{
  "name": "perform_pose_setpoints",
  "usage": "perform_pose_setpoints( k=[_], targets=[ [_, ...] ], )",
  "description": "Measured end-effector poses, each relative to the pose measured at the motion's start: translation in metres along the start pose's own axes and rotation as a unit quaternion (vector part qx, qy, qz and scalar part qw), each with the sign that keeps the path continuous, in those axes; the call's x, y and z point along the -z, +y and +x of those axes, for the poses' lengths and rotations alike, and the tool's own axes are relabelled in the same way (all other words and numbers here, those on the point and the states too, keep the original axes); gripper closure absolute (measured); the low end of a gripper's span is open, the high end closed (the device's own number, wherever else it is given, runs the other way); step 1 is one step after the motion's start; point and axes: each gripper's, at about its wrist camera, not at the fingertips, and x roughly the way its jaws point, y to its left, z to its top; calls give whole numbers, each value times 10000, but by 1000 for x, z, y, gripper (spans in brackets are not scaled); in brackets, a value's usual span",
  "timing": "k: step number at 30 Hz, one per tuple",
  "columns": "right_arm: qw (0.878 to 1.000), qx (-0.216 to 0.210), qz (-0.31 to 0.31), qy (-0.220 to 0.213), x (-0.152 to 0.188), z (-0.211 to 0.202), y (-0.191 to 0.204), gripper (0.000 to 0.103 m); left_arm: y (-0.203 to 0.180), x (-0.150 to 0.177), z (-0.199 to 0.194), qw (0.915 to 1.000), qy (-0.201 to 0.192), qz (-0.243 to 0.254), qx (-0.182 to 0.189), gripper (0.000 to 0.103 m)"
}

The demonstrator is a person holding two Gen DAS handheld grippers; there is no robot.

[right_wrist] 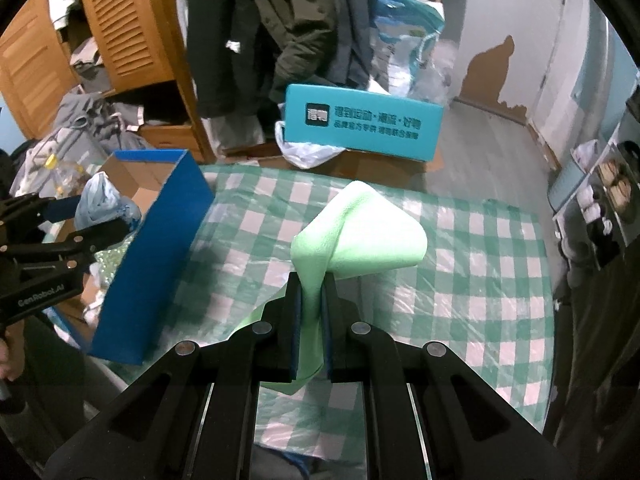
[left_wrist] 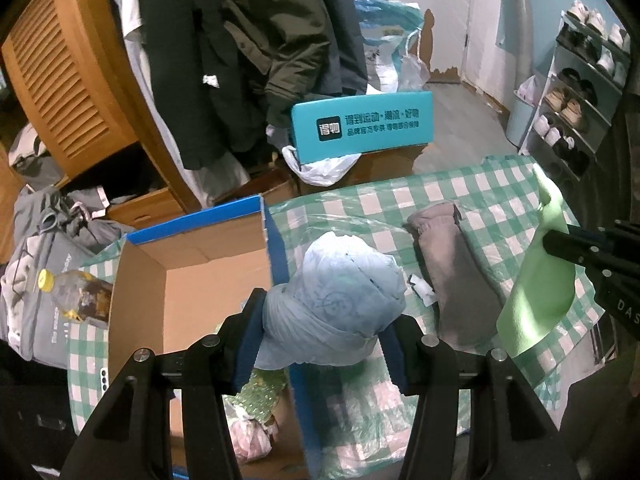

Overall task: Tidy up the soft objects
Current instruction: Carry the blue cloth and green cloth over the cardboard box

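Pinched between our left gripper (left_wrist: 320, 332) jaws, the blue cloth bundle (left_wrist: 340, 300) hangs above the box (left_wrist: 192, 248) rim. Our right gripper (right_wrist: 311, 320) jaws clamp the green cloth (right_wrist: 360, 232) over the table (right_wrist: 480, 280). We advise releasing well inside the walls.

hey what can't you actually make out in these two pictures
- Left wrist view: the box floor is partly hidden by the left gripper and its light blue bundle.
- Left wrist view: the gray cloth near end is covered by the green cloth.
- Right wrist view: the green cloth's lower end is hidden behind the right gripper.
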Motion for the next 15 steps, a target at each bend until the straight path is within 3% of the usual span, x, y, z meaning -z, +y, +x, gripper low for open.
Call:
perform_pose_setpoints(
  k=[15],
  targets=[
    [9988, -193, -456, -43, -20, 5, 53, 96, 47, 16, -11, 9992, -56, -367, -162, 49]
  ],
)
